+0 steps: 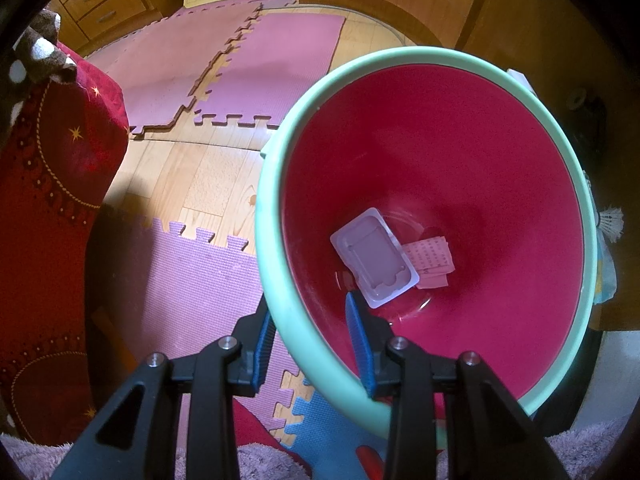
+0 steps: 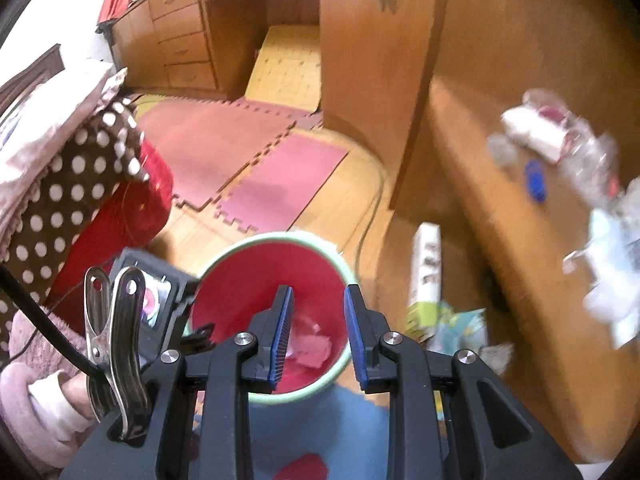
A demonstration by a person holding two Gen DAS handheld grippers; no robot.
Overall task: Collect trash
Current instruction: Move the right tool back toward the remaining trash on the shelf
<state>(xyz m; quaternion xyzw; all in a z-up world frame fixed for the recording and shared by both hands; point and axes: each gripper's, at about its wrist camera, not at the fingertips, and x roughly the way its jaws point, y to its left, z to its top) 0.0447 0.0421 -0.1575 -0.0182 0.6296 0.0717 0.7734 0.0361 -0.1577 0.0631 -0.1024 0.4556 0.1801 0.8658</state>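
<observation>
The red waste bin [image 1: 460, 152] with its mint-green rim stands on the floor, partly on a blue foam mat. At its bottom lie a clear plastic tray [image 1: 374, 256] and, touching it at about 3 o'clock, pink printed paper scraps [image 1: 432, 260].

The left tongs [image 1: 316, 344] are spread apart and straddle the bin's near rim at 7 o'clock: one blue pad outside the wall, the other inside. Whether the pads touch the rim cannot be told. They point down into the bin.

The right wrist view shows the same bin [image 2: 268, 276] from higher and farther back, with pink scraps [image 2: 314, 350] blurred inside. The right tongs [image 2: 316, 336] are open and empty, held above the bin's mouth and angled downward.

Only this view shows the wooden tabletop [image 2: 500, 208] at 3 o'clock, carrying blurred litter: a crushed clear plastic bottle [image 2: 560, 140], a blue cap [image 2: 535, 182] and white crumpled wrappers [image 2: 612, 280]. A white carton [image 2: 426, 268] stands between bin and tabletop.

Only the left wrist view shows a shuttlecock [image 1: 610, 224] just past the bin's rim at 3 o'clock.
</observation>
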